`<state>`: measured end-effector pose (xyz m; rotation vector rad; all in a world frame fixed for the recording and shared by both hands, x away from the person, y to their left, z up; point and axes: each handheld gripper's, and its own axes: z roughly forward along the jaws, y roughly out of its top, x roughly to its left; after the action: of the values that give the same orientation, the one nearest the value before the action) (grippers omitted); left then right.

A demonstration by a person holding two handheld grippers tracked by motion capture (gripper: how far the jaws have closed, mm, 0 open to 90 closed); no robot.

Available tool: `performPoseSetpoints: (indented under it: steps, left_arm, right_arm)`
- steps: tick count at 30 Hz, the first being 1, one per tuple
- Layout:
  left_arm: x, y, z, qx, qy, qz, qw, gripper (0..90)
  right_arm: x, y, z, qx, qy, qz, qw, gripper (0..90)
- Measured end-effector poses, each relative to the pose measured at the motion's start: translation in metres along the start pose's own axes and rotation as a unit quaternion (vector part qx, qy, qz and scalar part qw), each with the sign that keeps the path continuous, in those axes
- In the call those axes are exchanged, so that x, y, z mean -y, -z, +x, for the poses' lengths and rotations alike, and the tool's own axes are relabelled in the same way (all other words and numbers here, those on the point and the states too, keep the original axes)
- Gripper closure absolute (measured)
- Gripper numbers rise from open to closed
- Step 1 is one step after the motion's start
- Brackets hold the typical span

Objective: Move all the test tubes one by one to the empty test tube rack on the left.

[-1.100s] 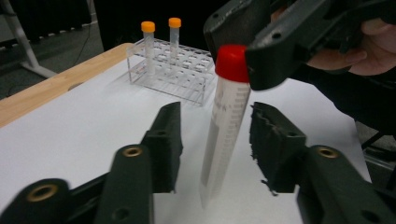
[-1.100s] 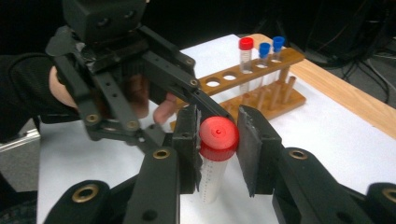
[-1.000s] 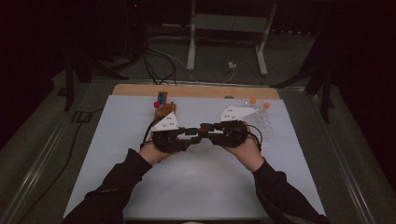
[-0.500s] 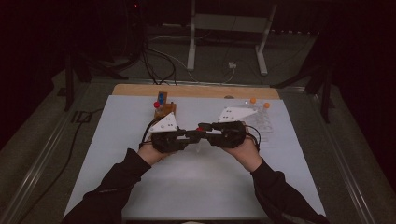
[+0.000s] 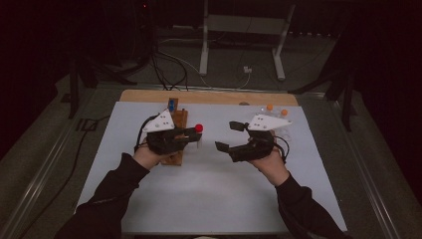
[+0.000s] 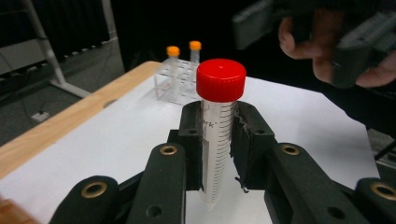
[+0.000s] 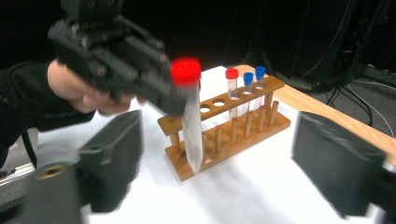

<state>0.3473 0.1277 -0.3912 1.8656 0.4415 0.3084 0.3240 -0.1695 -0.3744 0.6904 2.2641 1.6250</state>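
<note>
Red-capped tube (image 6: pixel 217 135) stands upright, clamped in the left gripper (image 5: pixel 191 135) just beside the wooden rack (image 7: pixel 224 130); the right gripper (image 5: pixel 230 135), jaws just opened and empty, hangs nearby, a clear rack (image 6: pixel 175 84) behind.

A wide bare strip of counter (image 5: pixel 209 194) lies open between the two hands. The wooden rack (image 7: pixel 224 133) with its tubes blocks the left side. A clear rack (image 6: pixel 175 84) blocks the far right corner.
</note>
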Motion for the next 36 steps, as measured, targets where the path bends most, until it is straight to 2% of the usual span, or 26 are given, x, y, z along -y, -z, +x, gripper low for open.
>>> performPoseSetpoints:
  steps: [4,6,12,19,27,31,32,36]
  left_arm:
    - [-0.003,0.012,0.009,-0.024,0.002,0.0,0.9997,75.9]
    - [-0.004,0.018,0.013,-0.034,0.006,-0.003,0.9994,75.9]
    - [-0.002,0.031,0.027,-0.068,0.014,0.0,0.9976,75.9]
    - [0.003,0.041,0.046,-0.108,0.027,0.003,0.9938,75.9]
    - [0.011,0.041,0.064,-0.141,0.042,0.002,0.9891,75.9]
    - [0.017,0.037,0.07,-0.15,0.046,0.002,0.9876,75.9]
    - [0.019,0.035,0.071,-0.158,0.044,0.003,0.9865,75.9]
    - [0.025,0.031,0.077,-0.167,0.054,-0.001,0.9845,76.0]
  right_arm:
    - [0.004,0.004,-0.001,-0.001,-0.002,0.004,1.0,2.1]
    - [0.006,0.006,0.0,0.008,0.001,0.005,1.0,0.0]
    - [0.01,0.012,0.002,0.011,0.001,-0.005,0.9999,0.0]
    - [0.014,0.016,0.0,0.013,0.0,-0.008,0.9999,0.0]
    - [0.019,0.017,0.0,0.012,-0.005,-0.006,0.9999,0.0]
    - [0.021,0.018,-0.001,0.01,-0.007,-0.006,0.9999,0.0]
    - [0.021,0.019,-0.001,0.01,-0.006,-0.005,0.9999,0.0]
    - [0.021,0.02,-0.001,0.009,-0.007,-0.006,0.9999,0.0]
